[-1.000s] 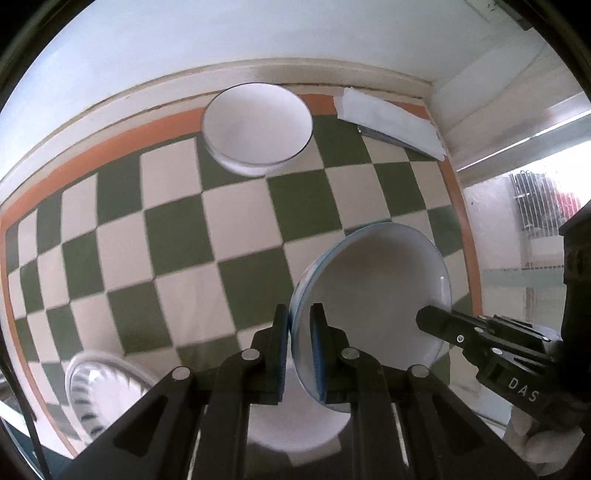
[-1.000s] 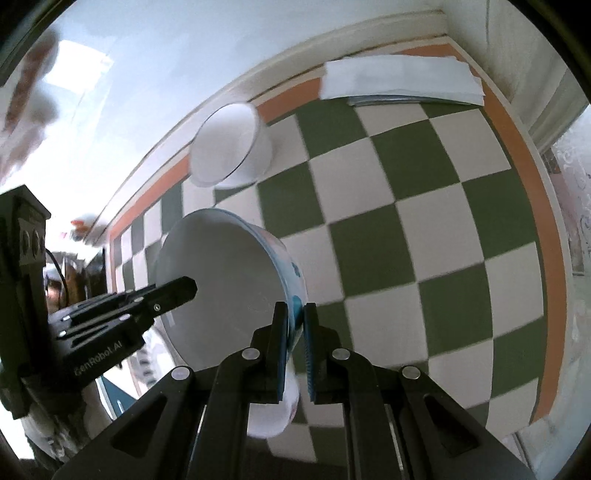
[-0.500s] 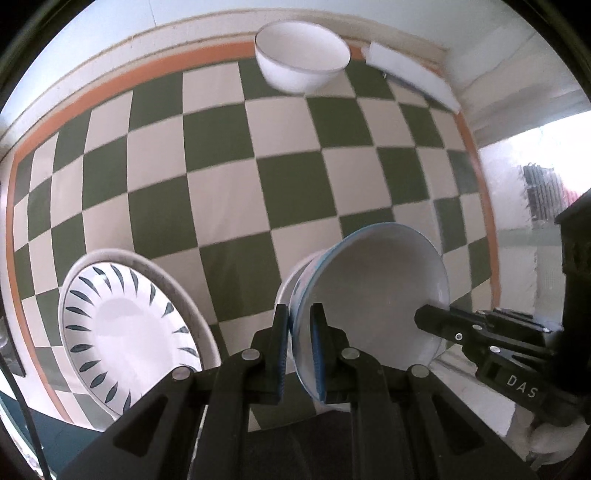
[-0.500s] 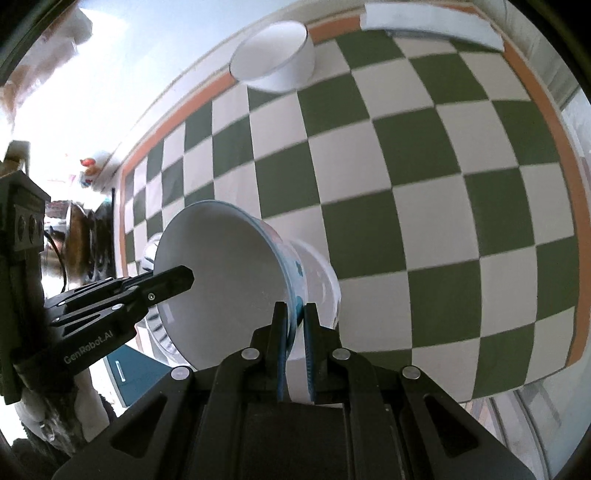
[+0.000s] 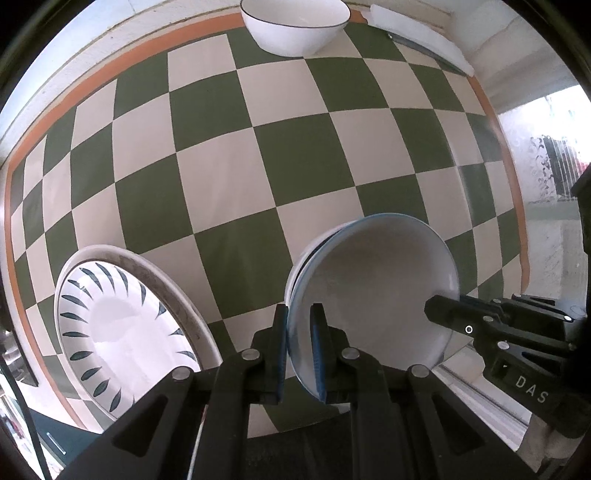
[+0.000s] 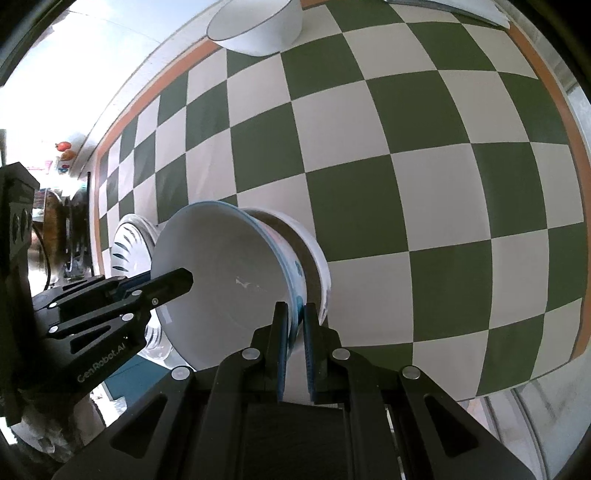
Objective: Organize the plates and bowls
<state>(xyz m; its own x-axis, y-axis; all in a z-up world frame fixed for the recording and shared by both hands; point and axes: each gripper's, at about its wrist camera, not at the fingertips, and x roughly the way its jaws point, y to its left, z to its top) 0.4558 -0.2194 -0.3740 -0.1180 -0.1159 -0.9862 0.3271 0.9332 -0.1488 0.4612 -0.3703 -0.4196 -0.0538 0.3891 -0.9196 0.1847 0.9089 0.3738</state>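
Note:
Both grippers hold one blue-rimmed white bowl (image 5: 373, 291) by opposite sides of its rim, above the checked table. My left gripper (image 5: 298, 332) is shut on its near rim. My right gripper (image 6: 293, 332) is shut on the other rim; the bowl (image 6: 221, 280) has blue marks outside. A second bowl (image 6: 314, 254) sits right under it, its rim showing behind. A plate with dark leaf marks (image 5: 122, 332) lies at the left; it also shows in the right wrist view (image 6: 129, 240). A white bowl with a dark rim (image 5: 295, 26) stands at the far edge, also in the right wrist view (image 6: 255, 26).
The green and cream checked tablecloth (image 5: 258, 166) has an orange border. A folded white cloth (image 5: 421, 33) lies at the far right corner by the wall. The table's right edge (image 5: 517, 221) borders a window side.
Both grippers have pulled back and up with the blue-rimmed bowl. More of the table and the leaf-marked plate have come into view, and a second bowl shows under the held one.

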